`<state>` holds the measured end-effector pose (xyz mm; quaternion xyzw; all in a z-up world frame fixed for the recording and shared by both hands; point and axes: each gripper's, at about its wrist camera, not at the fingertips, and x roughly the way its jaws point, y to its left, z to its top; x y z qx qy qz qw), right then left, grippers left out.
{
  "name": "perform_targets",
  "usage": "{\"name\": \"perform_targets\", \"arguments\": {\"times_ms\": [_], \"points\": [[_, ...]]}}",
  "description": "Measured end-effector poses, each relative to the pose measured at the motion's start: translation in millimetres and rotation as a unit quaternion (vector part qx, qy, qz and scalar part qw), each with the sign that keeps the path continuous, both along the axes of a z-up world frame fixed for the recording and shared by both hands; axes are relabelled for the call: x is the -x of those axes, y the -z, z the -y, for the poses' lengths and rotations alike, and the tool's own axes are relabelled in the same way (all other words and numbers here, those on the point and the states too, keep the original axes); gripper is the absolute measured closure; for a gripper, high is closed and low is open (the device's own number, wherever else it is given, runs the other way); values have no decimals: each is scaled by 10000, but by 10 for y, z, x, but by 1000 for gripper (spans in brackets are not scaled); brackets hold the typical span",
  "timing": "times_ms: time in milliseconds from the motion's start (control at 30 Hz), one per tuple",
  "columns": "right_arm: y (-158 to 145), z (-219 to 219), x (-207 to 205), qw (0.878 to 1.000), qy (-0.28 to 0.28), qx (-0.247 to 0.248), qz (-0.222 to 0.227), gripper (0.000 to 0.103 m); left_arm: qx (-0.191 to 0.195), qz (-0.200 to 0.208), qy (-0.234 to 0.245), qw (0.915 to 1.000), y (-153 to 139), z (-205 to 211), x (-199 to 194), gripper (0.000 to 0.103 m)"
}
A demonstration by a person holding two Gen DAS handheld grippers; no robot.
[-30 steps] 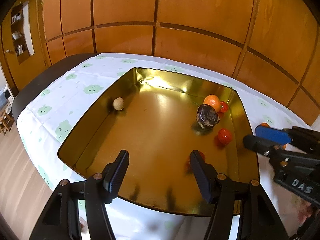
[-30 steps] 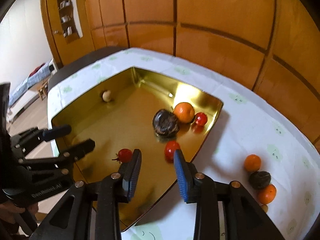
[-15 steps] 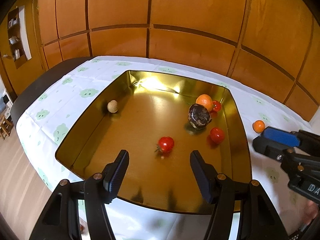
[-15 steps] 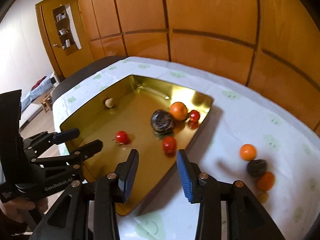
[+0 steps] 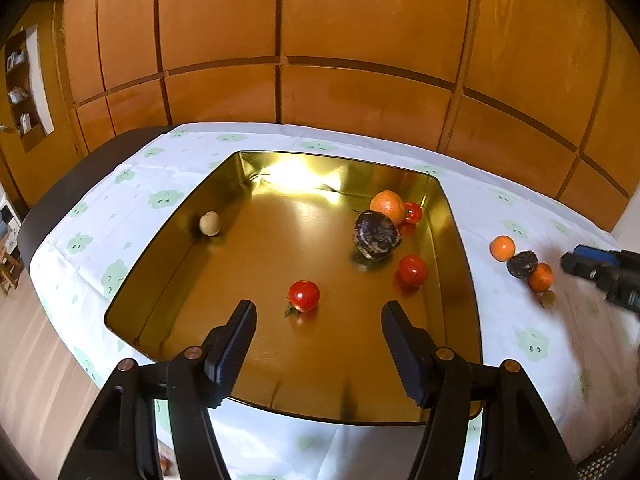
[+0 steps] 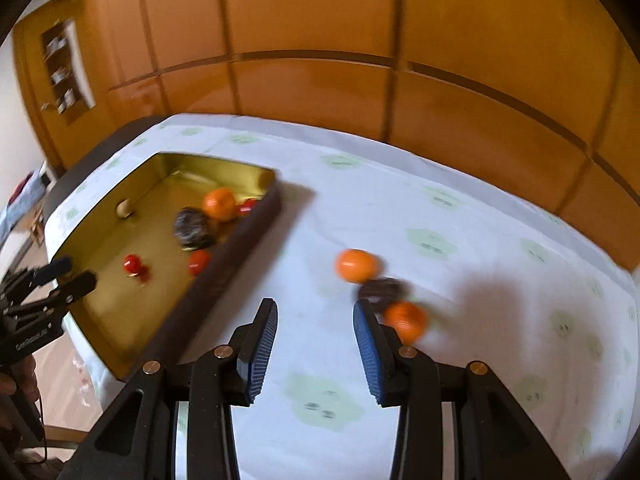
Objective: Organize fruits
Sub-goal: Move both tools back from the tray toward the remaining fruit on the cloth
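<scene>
A gold tray [image 5: 460, 240] [image 6: 240, 240] holds a red tomato [image 5: 304, 295], a second tomato [image 5: 413, 270], a third small one [image 5: 413, 212], an orange [image 5: 387, 206], a dark fruit [image 5: 377, 235] and a pale nut [image 5: 209, 223]. My left gripper [image 5: 316, 312] is open and empty above the tray's near end. On the cloth right of the tray lie an orange [image 6: 356, 266], a dark fruit [image 6: 382, 290] and another orange [image 6: 406, 318]. My right gripper [image 6: 316, 312] is open and empty just short of them; it also shows in the left wrist view [image 5: 592, 262].
The table has a white cloth with green prints [image 6: 440, 216]. A wooden panel wall [image 5: 320, 40] stands behind the table. The floor drops off at the left table edge [image 5: 36, 216]. A small pale object [image 5: 548, 298] lies by the loose fruits.
My right gripper has swung right, away from the tray toward the loose fruits, and its view is blurred. My left gripper has pulled back a little; a tomato lies clear in front of it.
</scene>
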<state>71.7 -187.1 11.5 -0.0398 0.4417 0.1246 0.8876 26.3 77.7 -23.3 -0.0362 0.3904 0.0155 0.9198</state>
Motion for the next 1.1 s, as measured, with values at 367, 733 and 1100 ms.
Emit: {"name": "perform_targets", "arguments": {"times_ms": [367,733,1100], "points": [[83,1069,-152,9952,923,214,-240,63,-76,-99,327,9994,-4,194,-25,35],[398,1896,-196,9736,2055,-600,-795,60,-2,-68,1559,9877,-193,896,-93,36],[337,1809,-190,9765,1914,-676,-724,60,678,-778,2114,9719,-147,1601,-775,51]]}}
